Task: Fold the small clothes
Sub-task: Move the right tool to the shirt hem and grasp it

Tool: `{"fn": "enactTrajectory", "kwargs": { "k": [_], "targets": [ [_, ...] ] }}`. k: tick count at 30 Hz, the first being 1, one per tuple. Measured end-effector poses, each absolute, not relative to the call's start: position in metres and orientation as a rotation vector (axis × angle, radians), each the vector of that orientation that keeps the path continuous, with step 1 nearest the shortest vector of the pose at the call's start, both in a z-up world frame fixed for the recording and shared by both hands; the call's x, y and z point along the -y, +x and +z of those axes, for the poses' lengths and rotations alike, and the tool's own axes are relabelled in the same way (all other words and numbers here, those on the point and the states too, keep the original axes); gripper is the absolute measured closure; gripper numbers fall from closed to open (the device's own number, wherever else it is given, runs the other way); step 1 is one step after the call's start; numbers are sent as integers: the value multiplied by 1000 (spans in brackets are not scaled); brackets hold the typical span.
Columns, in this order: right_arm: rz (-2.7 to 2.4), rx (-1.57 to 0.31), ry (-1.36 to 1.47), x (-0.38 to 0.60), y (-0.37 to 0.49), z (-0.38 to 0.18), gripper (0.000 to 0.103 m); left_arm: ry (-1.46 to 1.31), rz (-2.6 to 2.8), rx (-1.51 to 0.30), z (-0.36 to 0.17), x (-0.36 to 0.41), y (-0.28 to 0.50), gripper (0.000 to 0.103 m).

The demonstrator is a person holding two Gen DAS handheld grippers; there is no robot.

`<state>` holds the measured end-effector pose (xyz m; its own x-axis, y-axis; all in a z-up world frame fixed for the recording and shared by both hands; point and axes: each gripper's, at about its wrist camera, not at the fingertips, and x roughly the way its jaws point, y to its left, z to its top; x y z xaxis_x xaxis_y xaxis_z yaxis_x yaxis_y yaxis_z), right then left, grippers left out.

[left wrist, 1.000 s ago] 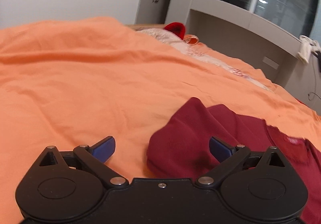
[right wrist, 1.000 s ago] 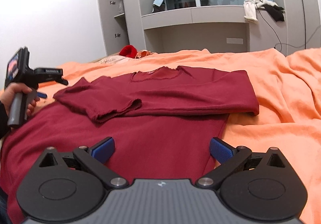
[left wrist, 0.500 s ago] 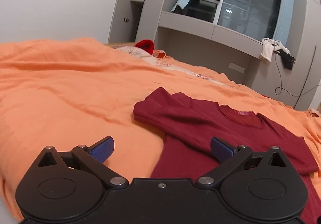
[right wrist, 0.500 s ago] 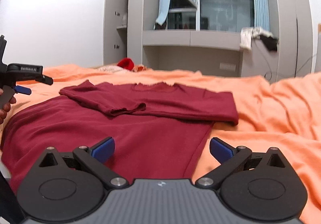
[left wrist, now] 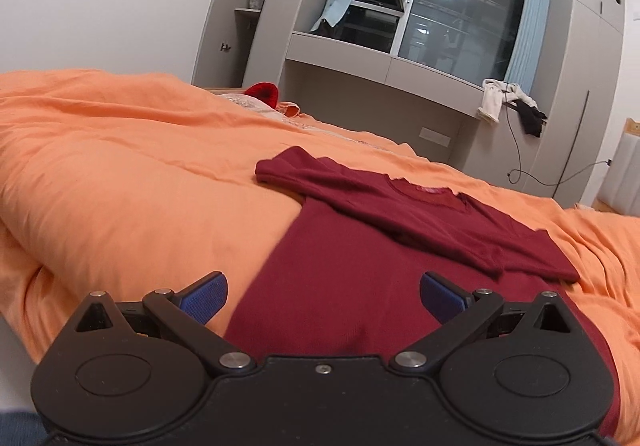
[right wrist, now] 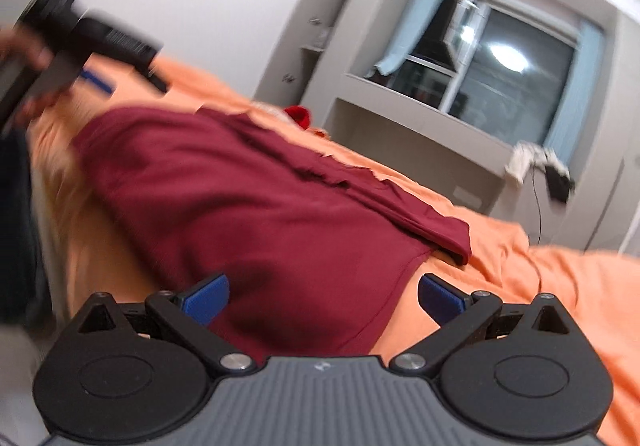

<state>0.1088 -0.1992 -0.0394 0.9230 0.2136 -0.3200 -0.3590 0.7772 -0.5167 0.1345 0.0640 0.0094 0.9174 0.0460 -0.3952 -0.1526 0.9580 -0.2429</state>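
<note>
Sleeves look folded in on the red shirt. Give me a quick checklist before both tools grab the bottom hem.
1. Left tool open, holding nothing: ok.
2. Right tool open, holding nothing: ok.
3. Both sleeves folded across the shirt: ok.
4. Shirt body flat on the orange blanket: ok.
5. Hem corners reachable: cannot tell, hidden under the tools.
6. Right view sharp enough to aim: not ok, blurred.

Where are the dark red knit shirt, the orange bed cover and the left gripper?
dark red knit shirt [left wrist: 340,286]: left wrist view, lower body panel.
orange bed cover [left wrist: 140,186]: left wrist view, bare stretch.
left gripper [left wrist: 323,298]: left wrist view, between fingertips.
</note>
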Motion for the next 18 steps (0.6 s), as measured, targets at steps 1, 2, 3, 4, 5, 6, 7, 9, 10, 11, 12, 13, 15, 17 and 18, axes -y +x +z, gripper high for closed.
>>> {"fn": "enactTrajectory", "kwargs": {
  "k": [1,2,3,4,5,6,7,9,10,11,12,13,15,17,18],
  "targets": [
    [313,-252,-652,195,106,-45,0,-273,99,-400,8,-63,130,1],
    [307,-254,-701,190,104,-51,0,-271,93,-403,6,-62,127,1],
    [295,-256,-752,185,104,-57,0,-269,90,-405,6,-62,125,1],
    [277,-260,-804,180,104,-64,0,-265,89,-407,5,-61,123,1],
    [256,-264,-856,176,106,-71,0,-263,90,-407,5,-61,122,1],
    [233,-270,-903,173,109,-78,0,-262,91,-407,5,-60,121,1],
    [208,-276,-946,170,111,-84,0,-263,91,-407,4,-60,119,1],
    [162,-289,-1024,164,116,-97,0,-270,93,-408,4,-61,117,1],
    [137,-287,-1062,162,118,-102,0,-273,94,-408,4,-62,117,1],
    [116,-276,-1102,159,121,-108,0,-276,95,-409,4,-63,117,1],
    [103,-265,-1136,157,123,-112,0,-278,96,-410,4,-64,116,1],
    [94,-252,-1162,154,123,-116,0,-280,97,-411,4,-65,116,1],
    [94,-222,-1204,150,124,-123,0,-281,98,-414,4,-65,116,1],
    [92,-181,-1256,144,124,-130,0,-280,98,-416,3,-65,116,1],
    [95,-161,-1274,143,125,-133,0,-278,98,-417,3,-64,117,1]
  ]
}}
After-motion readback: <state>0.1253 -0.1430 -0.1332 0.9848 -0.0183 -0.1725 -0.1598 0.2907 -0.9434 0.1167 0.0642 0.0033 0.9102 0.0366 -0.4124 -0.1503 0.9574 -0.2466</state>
